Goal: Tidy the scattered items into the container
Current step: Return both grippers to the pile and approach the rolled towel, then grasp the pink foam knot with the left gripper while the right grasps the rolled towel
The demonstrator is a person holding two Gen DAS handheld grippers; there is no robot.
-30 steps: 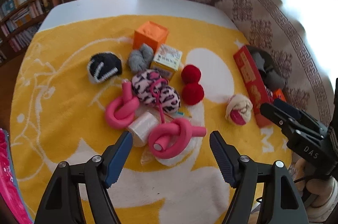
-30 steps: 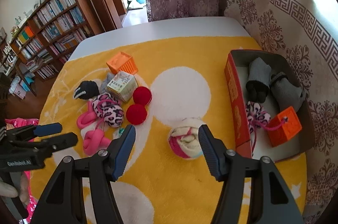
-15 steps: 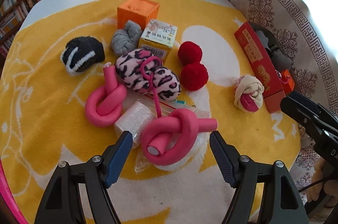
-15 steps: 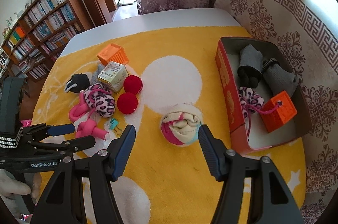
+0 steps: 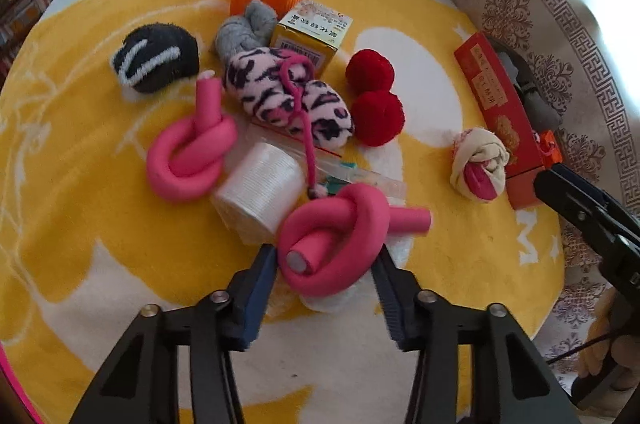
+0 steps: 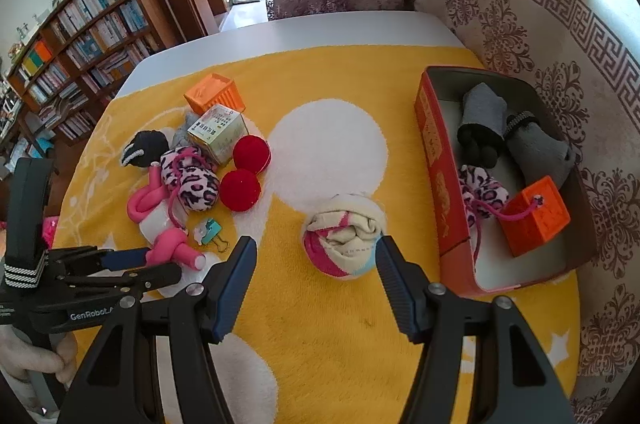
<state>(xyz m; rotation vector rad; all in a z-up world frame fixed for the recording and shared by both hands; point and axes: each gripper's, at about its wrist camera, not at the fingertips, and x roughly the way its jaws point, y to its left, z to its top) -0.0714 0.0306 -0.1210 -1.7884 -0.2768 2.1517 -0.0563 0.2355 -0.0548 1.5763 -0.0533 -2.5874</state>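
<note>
The left gripper (image 5: 326, 266) had come down over the knotted pink foam roller (image 5: 334, 238) since a second before, and its jaws, wide then, were closing on both sides of the knot, pads just about touching it. That looked like the start of a pick-up. The right gripper (image 6: 316, 252) had not moved; its jaws stood spread around the rolled sock (image 6: 344, 238), not pressing it. The red box (image 6: 434, 160) waited to the right, already holding some things.

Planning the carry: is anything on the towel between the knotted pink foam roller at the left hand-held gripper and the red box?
Yes. The rolled cream sock lies between that roller and the red box, with the right hand-held gripper open around it.
</note>
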